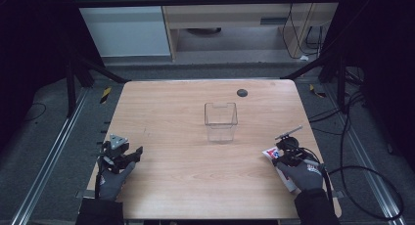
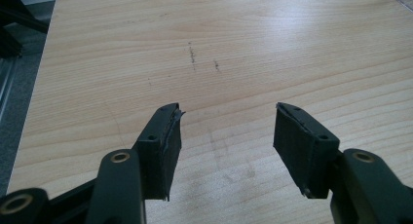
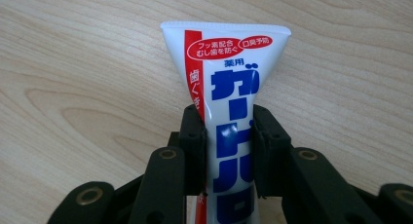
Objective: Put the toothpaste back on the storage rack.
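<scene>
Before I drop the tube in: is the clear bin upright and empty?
Upright and empty: the bin stands with its open top up, and the table shows through its walls.

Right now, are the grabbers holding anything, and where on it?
The right gripper pinches the tube across its middle, sides squeezed. The left gripper is open, holding nothing.

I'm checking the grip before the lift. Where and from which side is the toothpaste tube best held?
Grip the toothpaste tube across its narrow middle body, coming along its length from the cap end, as the right hand-held gripper does: the tube lies flat and its crimped end flares too wide.
</scene>
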{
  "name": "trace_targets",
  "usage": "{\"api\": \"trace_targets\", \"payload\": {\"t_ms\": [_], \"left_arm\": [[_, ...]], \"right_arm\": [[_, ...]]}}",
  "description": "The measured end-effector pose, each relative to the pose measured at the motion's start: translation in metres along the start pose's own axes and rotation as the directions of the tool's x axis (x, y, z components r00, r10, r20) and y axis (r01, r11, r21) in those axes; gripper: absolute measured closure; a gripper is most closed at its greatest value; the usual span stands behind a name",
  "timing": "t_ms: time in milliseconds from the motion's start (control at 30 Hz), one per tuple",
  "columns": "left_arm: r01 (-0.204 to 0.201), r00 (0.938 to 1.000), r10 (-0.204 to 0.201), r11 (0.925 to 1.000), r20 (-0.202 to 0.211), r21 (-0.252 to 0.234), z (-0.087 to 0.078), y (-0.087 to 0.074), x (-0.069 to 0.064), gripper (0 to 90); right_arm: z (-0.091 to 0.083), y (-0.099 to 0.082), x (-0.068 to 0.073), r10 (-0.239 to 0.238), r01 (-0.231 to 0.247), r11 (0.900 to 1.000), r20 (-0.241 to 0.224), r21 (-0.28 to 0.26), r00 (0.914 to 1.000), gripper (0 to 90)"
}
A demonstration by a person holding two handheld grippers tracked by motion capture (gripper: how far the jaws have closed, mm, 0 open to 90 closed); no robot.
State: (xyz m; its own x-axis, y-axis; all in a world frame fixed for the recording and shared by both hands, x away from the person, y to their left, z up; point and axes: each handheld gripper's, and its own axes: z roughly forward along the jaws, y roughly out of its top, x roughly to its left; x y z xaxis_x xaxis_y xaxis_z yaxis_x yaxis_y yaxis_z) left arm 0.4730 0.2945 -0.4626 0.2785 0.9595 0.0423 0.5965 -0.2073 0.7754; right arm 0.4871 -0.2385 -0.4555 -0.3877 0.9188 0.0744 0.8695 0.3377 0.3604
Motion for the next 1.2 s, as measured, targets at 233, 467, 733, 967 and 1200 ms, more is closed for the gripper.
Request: {"api": "trace_targets", "payload": {"t_ms": [233, 467, 733, 967, 1200], "left_arm": [[0.001, 1.0, -0.001, 1.0, -0.001, -0.002, 0.0, 0.0, 0.0, 42.6], [-0.001, 1.0, 0.001, 1.0, -0.002, -0.003, 0.0, 0.0, 0.0, 42.5], [0.0, 1.0, 0.0, 1.0, -0.006, -0.006, -0.001, 0.0, -0.001, 42.5], [0.001, 1.0, -0.001, 1.0, -0.006, -0.009, -0.002, 0.0, 0.0, 42.5], [0.003, 1.0, -0.003, 1.0, -0.006, -0.008, -0.001, 0.0, 0.0, 42.5]], "right_arm": [[-0.019, -0.001, -0.001, 0.006, -0.011, 0.9948, -0.049, -0.101, 0.9988, 73.2], [-0.038, 0.001, 0.003, -0.003, -0.018, 0.9726, -0.089, -0.232, 0.9961, 73.5], [-0.056, 0.008, 0.006, 0.02, -0.057, 0.9047, -0.092, -0.422, 0.9955, 73.6], [-0.07, 0.018, 0.008, 0.035, -0.08, 0.82, -0.089, -0.567, 0.9954, 73.6], [-0.079, 0.032, 0.016, 0.023, -0.081, 0.7551, -0.097, -0.651, 0.995, 73.6]]}}
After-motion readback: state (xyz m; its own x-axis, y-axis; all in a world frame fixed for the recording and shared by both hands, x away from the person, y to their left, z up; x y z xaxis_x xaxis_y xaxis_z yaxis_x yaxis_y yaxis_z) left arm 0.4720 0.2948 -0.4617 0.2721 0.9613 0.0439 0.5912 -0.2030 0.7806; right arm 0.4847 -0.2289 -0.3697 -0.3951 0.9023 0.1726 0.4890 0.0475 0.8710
